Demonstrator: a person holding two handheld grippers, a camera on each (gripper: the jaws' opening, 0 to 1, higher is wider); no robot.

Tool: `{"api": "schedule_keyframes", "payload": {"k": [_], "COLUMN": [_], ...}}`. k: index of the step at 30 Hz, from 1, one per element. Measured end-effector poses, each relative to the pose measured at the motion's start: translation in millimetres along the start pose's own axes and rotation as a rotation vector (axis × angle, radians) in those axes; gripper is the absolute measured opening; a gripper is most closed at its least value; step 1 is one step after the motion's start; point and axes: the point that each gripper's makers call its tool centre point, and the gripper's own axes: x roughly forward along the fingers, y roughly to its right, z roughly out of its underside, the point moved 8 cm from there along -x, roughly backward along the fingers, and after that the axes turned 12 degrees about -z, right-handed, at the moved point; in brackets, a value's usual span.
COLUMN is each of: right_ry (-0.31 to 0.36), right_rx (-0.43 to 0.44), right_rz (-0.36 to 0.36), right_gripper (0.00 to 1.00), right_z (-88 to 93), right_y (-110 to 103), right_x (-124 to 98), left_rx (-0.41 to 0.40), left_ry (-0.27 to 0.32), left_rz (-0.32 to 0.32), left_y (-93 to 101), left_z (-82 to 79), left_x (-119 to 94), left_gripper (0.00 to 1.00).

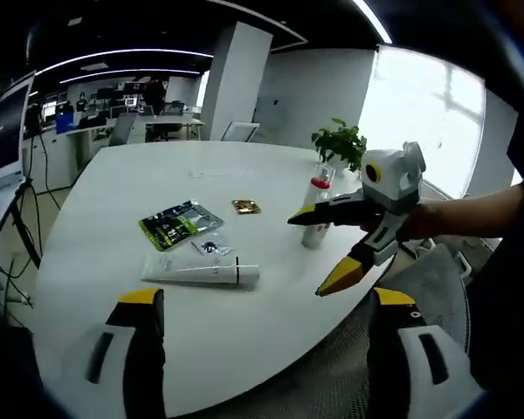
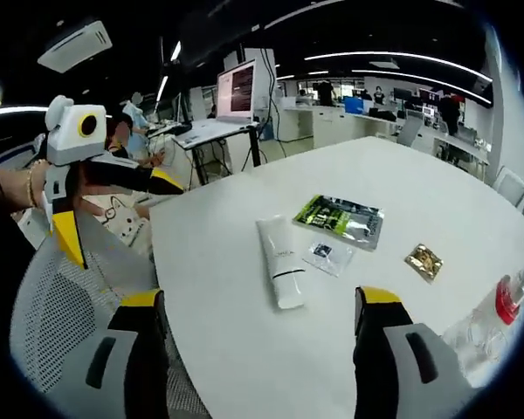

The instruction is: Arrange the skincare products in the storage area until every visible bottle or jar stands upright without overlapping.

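A white tube (image 1: 201, 271) (image 2: 281, 262) lies flat on the white table (image 1: 148, 175), cap end toward the right gripper view's camera. A clear bottle with a red cap (image 1: 317, 209) (image 2: 505, 307) stands near the table's edge. A green sachet (image 1: 179, 223) (image 2: 341, 218), a small clear sachet (image 1: 211, 248) (image 2: 327, 253) and a gold sachet (image 1: 245, 207) (image 2: 424, 260) lie flat. My left gripper (image 1: 267, 297) (image 2: 118, 212) is open and holds nothing, off the table's edge. My right gripper (image 2: 260, 298) (image 1: 320, 247) is open too, its upper jaw just in front of the bottle.
A potted plant (image 1: 339, 144) stands behind the bottle. A mesh chair (image 1: 428, 279) (image 2: 61, 297) sits against the table's near edge. Desks, monitors and people fill the office beyond, and a laptop stand (image 2: 231, 96) rises past the table.
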Motion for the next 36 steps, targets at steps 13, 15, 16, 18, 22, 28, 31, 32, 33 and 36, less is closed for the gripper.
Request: {"api": "schedule_keyframes", "payload": {"k": [13,15,16,18,22,28,31,32,33,36], "right_ry": [-0.07,-0.077,-0.083,-0.098,-0.081,-0.1,-0.105,-0.112,-0.112,-0.124], "right_rx": [-0.06,-0.052,-0.049,-0.062,-0.054,-0.076,-0.097,-0.101,-0.1,-0.099], "right_rz": [-0.028,-0.035,-0.035,-0.016,-0.013,-0.009,0.0,0.005,0.005,0.011], "right_gripper": [0.79,0.71,0.68,0.66,0.64,0.62,0.6,0.59,0.57,0.53], "right_z": [-13.3,-13.5,-12.1,-8.6,-9.0,-7.7,-9.0,-9.0,-9.1,-10.6], "right_y": [8.3,9.4,10.7,14.2,18.1,23.6,28.6,31.9,32.8,40.3], "right_x": [40.2,46.5,50.9,57.7,68.1,85.8,92.2,94.7,95.2,98.1], "left_rx": [0.01,0.012,0.013,0.01,0.01,0.004,0.011,0.014,0.018,0.025], "left_ry": [-0.008,-0.009,-0.009,-0.013,-0.02,-0.024,-0.032,-0.034,-0.036,-0.041], "left_rz": [-0.002,-0.004,-0.003,0.0,-0.001,-0.005,-0.007,-0.009,-0.011,-0.019], "left_y": [-1.2,-1.6,-1.6,-0.9,-1.1,-1.2,-0.4,0.1,0.3,0.0], "left_z": [2.5,2.8,2.8,2.8,3.7,4.1,4.8,4.9,5.1,5.2], "left_x": [1.9,2.0,1.9,1.8,2.5,2.7,2.9,3.2,3.5,3.5], "left_gripper": [0.9,0.9,0.9,0.9,0.9,0.9,0.9,0.9,0.9,0.89]}}
